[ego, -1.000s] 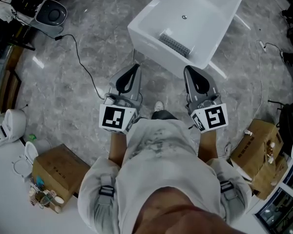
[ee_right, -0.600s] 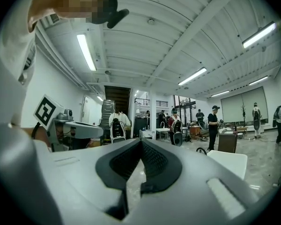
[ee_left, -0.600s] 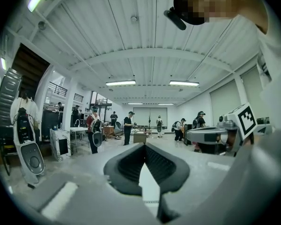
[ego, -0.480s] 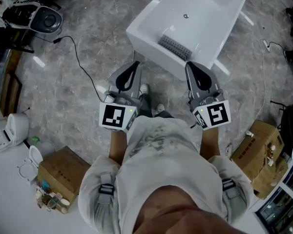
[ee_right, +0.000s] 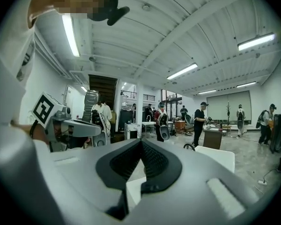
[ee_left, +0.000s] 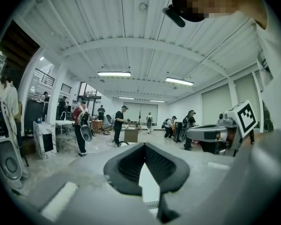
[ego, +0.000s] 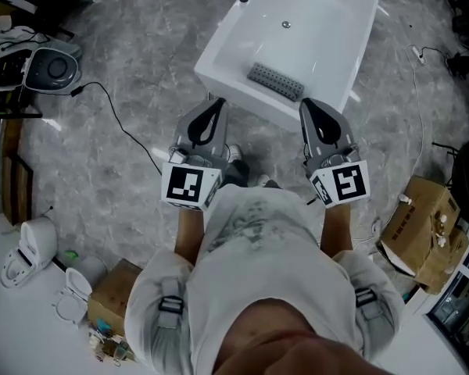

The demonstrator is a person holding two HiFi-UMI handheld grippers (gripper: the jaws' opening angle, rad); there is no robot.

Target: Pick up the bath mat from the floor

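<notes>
Here, the left gripper [ego: 216,102] and the right gripper [ego: 307,102] are held level, side by side in front of the person's chest. Each has its jaws closed tip to tip with nothing between them. Directly ahead a white tub [ego: 219,49] stands on the grey marble floor [ego: 133,69]. A grey studded pad [ego: 276,82] lies at the tub's near edge. Whether this is the bath mat cannot be told, and no mat shows on the floor in view. Probable hazards: closed jaws would only push a flat mat unless opened first; a low reach beside the tub could knock a gripper against its rim; the black cable [ego: 129,135] at left could catch a foot.
</notes>
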